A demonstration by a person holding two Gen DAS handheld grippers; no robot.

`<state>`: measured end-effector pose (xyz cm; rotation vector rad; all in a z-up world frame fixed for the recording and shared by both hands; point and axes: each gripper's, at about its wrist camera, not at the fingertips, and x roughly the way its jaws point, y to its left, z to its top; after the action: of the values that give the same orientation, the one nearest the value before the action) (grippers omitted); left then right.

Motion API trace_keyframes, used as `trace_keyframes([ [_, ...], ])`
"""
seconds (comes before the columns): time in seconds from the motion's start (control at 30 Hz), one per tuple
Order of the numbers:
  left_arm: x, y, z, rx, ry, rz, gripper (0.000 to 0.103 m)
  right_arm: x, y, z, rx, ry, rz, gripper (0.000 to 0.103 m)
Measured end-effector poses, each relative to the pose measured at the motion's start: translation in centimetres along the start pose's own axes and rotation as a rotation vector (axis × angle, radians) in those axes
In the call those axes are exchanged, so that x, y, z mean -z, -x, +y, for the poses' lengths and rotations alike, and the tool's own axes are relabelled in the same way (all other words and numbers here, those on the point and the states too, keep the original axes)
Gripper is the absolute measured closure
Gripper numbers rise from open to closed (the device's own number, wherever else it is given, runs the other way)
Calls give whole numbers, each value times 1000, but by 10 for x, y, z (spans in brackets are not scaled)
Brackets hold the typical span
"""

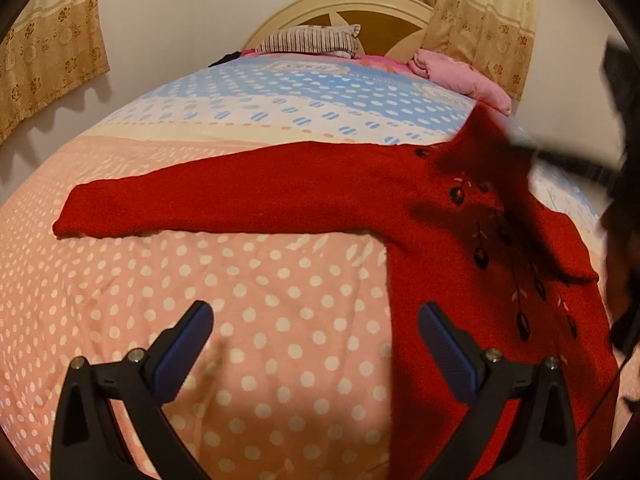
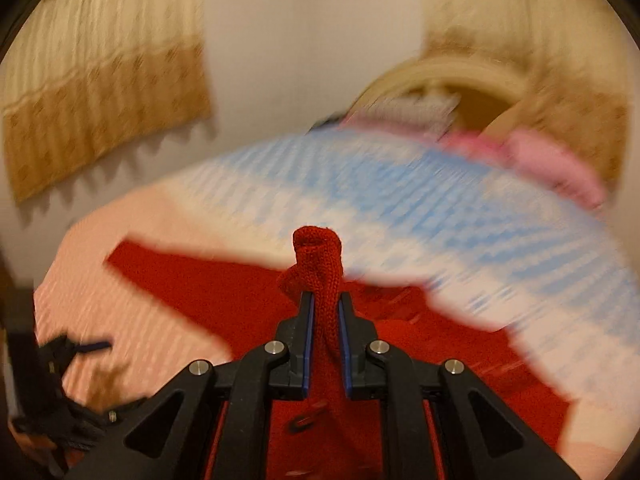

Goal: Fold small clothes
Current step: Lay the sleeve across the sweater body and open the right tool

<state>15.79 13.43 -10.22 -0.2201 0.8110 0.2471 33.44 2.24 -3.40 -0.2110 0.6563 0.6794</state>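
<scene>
Your right gripper (image 2: 325,300) is clamped on a bunched end of the red sweater (image 1: 320,188), prob. a sleeve end. In the right wrist view the knit sticks up past the fingertips in a rolled nub, and the blue pads (image 2: 309,336) press it from both sides. That view is heavily blurred, so bkgd detail is soft.

Your left gripper (image 1: 316,340) has its fingers wide apart w/ nothing between them. It hangs over the bed (image 1: 160,280), above the pink polka-dot sheet, just left of the sweater's body. It's not touching the garment.

The sweater lies on the bed, front up, w/ dark leaf-shaped trim running down the middle. One sleeve stretches flat to the left across the pink part of the sheet, its cuff near the left side of the bed. The body runs down toward the lower right of the left wrist view. The other sleeve is lifted off the sheet at upper right, blurred, and casts a shadow on the chest. A dark blurred shape at the far right edge of that view looks like your right gripper, but can't tell for sure.

Further up the bed the sheet turns blue and white. A striped pillow (image 1: 310,40) sits at the headboard (image 1: 360,4), a pink blanket (image 1: 460,74) is bunched to its right, and curtains (image 1: 52,40) hang on both sides.
</scene>
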Motion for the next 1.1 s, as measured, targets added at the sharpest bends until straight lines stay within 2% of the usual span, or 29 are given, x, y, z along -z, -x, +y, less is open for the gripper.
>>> trace_keyframes([
  [0.07,-1,0,0,9,-8,1,0,18,-26,6,-51,7,80,86],
  [0.1,-2,1,-2,13,-19,-2,0,30,-36,9,-73,10,125,77],
  [0.13,-4,1,-3,29,-30,-3,0,37,-38,9,-80,14,140,62],
  [0.2,-11,-2,-6,72,-40,1,0,56,-28,6,-106,21,148,49],
  [0.3,-23,-7,-18,137,-52,-3,0,74,2,-6,-119,30,133,49],
  [0.37,-29,-14,-30,177,-63,13,7,86,24,-18,-72,28,116,48],
  [0.43,-35,-23,-41,244,-61,50,8,96,41,-31,-28,-6,113,48],
  [0.53,-39,-31,-50,303,-21,93,9,114,69,-53,-12,-67,98,46],
  [0.63,-37,-29,-56,364,1,94,13,131,87,-67,61,-96,106,46],
  [0.7,-37,-34,-59,424,21,126,14,146,100,-79,70,-156,95,46],
  [0.77,-39,-41,-59,469,50,152,14,158,107,-89,88,-197,95,46],
  [0.9,-44,-54,-49,537,175,200,14,175,112,-99,150,-232,95,45],
  [1.1,-44,-64,-49,619,287,272,14,183,113,-99,151,-258,65,45],
])
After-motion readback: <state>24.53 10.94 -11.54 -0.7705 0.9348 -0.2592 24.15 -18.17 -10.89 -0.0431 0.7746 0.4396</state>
